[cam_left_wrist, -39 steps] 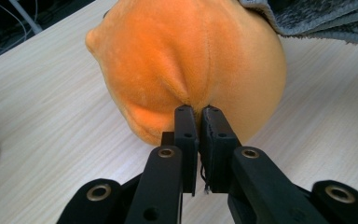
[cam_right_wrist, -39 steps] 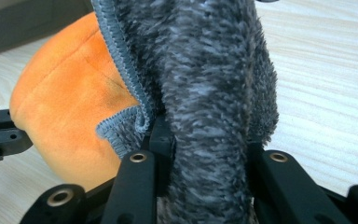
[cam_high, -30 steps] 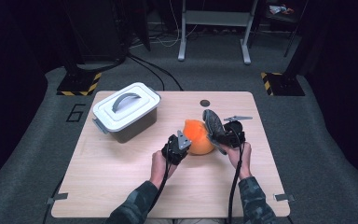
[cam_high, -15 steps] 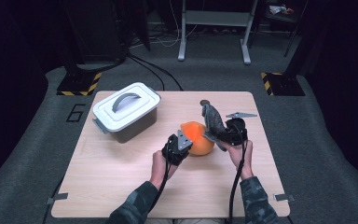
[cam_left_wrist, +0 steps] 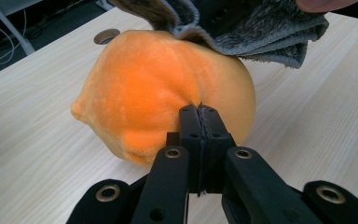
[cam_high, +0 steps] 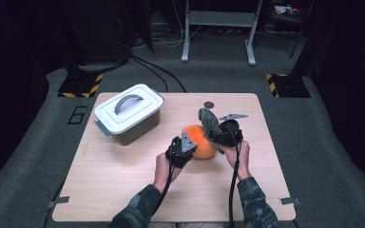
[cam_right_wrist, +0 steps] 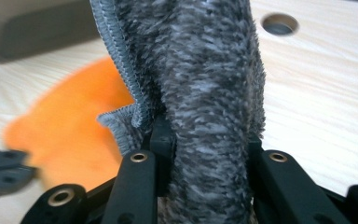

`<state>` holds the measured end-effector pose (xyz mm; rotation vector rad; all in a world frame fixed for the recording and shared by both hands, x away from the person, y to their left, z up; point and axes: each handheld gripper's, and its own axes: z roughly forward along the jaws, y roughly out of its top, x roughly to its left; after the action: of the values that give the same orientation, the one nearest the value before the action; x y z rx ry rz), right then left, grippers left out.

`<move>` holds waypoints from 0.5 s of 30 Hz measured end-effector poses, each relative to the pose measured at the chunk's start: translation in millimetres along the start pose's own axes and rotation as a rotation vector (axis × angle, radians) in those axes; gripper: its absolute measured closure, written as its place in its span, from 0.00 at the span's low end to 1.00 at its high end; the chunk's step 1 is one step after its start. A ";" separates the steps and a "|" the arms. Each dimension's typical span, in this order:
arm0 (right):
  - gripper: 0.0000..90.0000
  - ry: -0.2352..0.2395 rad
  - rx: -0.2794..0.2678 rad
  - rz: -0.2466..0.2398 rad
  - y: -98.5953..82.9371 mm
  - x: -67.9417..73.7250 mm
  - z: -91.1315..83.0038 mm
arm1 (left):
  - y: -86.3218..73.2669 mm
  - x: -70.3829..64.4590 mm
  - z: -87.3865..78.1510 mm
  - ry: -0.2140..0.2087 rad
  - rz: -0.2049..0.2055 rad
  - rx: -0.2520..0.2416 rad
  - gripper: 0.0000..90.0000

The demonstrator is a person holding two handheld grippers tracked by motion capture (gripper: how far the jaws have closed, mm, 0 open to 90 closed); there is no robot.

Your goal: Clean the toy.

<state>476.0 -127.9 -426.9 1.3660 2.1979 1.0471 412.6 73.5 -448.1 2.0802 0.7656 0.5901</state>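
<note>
An orange plush fruit lies near the middle of the wooden table. My left gripper comes at it from the left, jaws shut, tips pinching its fabric at a small crease. My right gripper is shut on a folded, fuzzy grey cloth. The cloth stands up between the jaws and rests against the top right of the plush. In the left gripper view the cloth drapes over the plush's far upper side.
A white lidded box with a grey handle stands at the back left of the table. A round hole lies in the tabletop just behind the grippers. Dark floor, cables and stand legs surround the table.
My right gripper has carried the cloth up and slightly left, onto the top of the plush. The left gripper and the plush have stayed in place.
</note>
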 end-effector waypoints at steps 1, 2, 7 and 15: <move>0.76 -0.011 0.003 0.020 -1.7 -2.2 1.3 | 0.1 -0.1 0.0 0.001 0.002 0.000 1.00; 0.76 -0.025 0.018 0.019 -3.7 -6.1 2.3 | 0.0 -0.2 0.1 0.002 0.002 -0.001 1.00; 0.77 -0.061 0.071 0.082 -18.2 -22.3 12.2 | -1.1 -0.5 1.4 0.000 0.000 -0.004 1.00; 0.78 -0.051 0.119 0.153 -33.6 -38.9 19.3 | -0.2 -1.3 1.9 -0.001 0.013 -0.011 1.00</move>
<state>485.8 -163.0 -468.0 1.6172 2.1781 0.9337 412.9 71.6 -449.5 2.0765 0.7473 0.5985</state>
